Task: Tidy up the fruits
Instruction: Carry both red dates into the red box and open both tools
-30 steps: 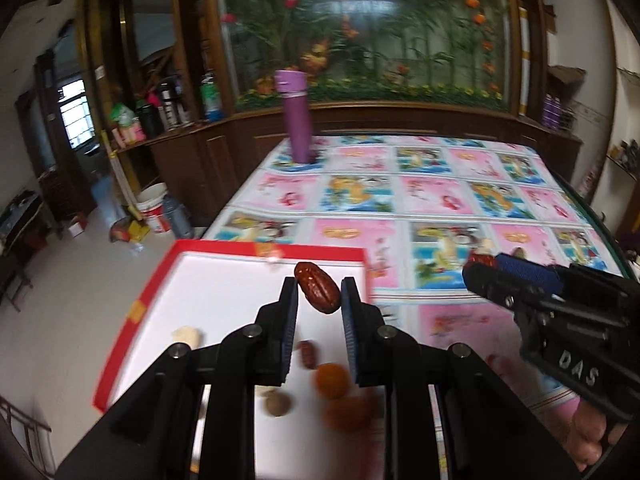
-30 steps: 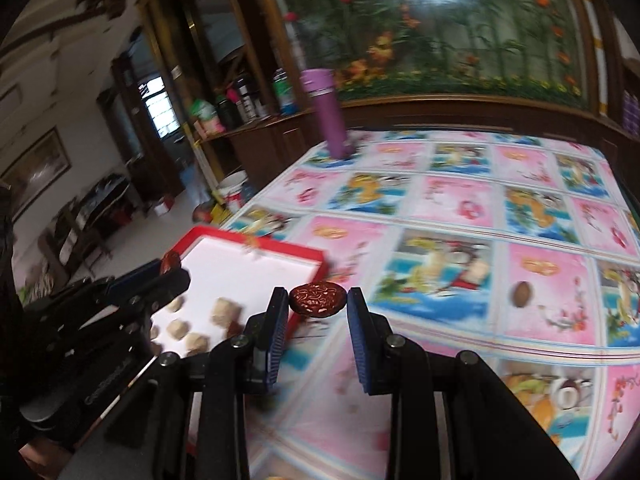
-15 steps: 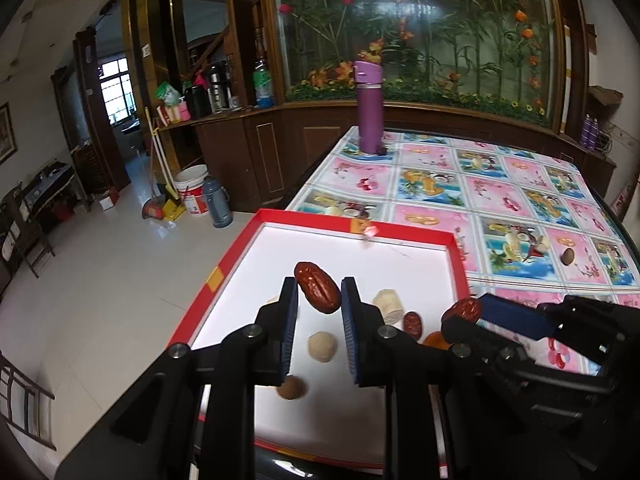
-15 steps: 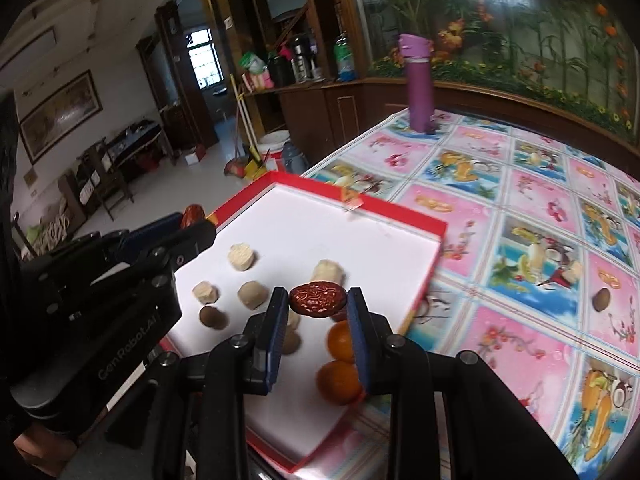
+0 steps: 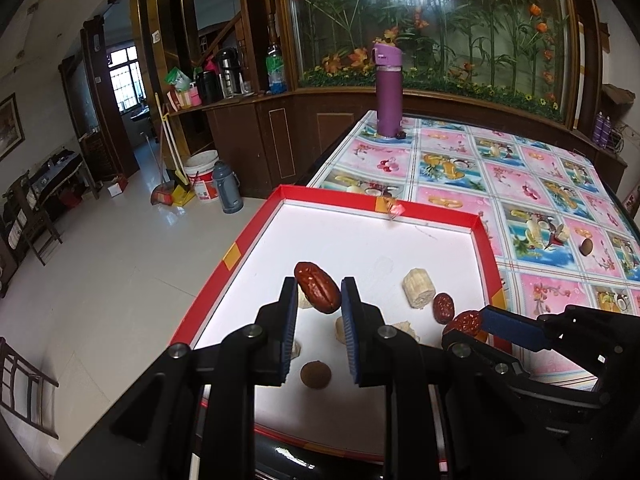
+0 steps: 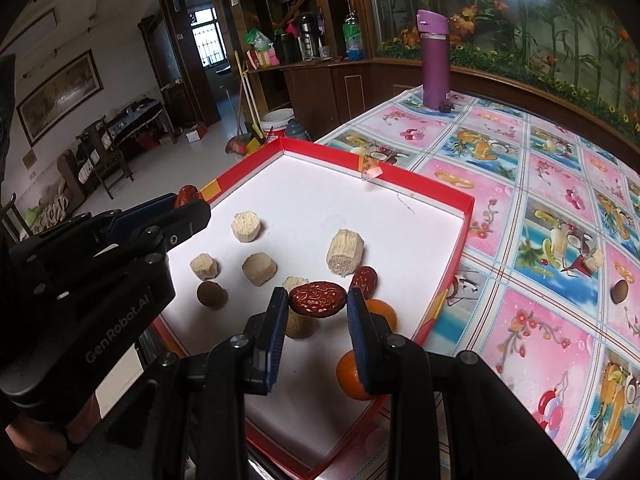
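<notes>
1. Slanting from upper left to lower right at frame centre, a red date (image 5: 317, 293) sits pinched in the left gripper (image 5: 319, 300) above the red-rimmed tray (image 5: 436, 213).
2. The right gripper (image 6: 318, 300) clamps a second date (image 6: 318, 299) crosswise, level.
3. Corn pieces (image 6: 345, 257), oranges (image 6: 354, 376) and a brown nut (image 6: 212, 295) lie beneath.

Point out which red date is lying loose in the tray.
The date beside the right-hand sugarcane chunk; the other two are clamped in the left gripper and right gripper.

looks like someone's home: dark wood cabinets (image 5: 256, 140), broom (image 5: 168, 168) and bucket (image 5: 202, 176) on tiled floor, framed painting (image 6: 60, 92), fruit-print cloth on the desk (image 5: 520, 184)
</notes>
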`<state>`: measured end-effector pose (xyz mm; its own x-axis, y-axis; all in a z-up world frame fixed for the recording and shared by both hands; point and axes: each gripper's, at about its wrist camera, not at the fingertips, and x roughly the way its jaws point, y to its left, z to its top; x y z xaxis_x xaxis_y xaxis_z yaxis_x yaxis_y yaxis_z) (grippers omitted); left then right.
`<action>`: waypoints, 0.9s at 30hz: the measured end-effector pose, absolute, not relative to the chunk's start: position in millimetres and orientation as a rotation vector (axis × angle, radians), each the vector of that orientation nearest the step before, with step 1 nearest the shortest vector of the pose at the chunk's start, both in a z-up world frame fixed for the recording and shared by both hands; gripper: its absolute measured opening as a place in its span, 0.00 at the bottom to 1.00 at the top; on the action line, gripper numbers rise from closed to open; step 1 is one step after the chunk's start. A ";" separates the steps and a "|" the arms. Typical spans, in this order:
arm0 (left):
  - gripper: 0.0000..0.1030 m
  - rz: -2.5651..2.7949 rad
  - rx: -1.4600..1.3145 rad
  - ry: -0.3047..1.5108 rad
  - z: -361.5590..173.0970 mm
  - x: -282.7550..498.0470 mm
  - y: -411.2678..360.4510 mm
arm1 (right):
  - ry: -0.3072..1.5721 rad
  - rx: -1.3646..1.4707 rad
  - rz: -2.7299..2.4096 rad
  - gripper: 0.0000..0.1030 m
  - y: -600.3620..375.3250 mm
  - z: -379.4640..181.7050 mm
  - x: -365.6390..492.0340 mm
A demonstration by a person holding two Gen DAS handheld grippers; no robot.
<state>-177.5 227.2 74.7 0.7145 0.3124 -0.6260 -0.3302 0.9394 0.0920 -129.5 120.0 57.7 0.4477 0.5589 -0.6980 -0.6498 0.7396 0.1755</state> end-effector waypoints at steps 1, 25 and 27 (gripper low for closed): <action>0.23 0.358 -0.027 0.692 73.1 -176.9 227.6 | 0.818 -0.125 0.752 0.28 120.6 56.3 -129.3; 0.23 0.348 -0.057 0.820 33.9 -174.4 239.6 | 0.849 -0.114 0.801 0.28 118.9 45.7 -140.7; 0.23 0.345 -0.050 0.825 32.6 -175.0 239.2 | 0.856 -0.115 0.809 0.28 116.8 44.7 -144.6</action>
<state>-175.0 239.2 32.6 0.6260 0.2810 -0.7274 -0.3198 0.9433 0.0892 -144.6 116.8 44.7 0.3838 0.5895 -0.7108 -0.6766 0.7034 0.2180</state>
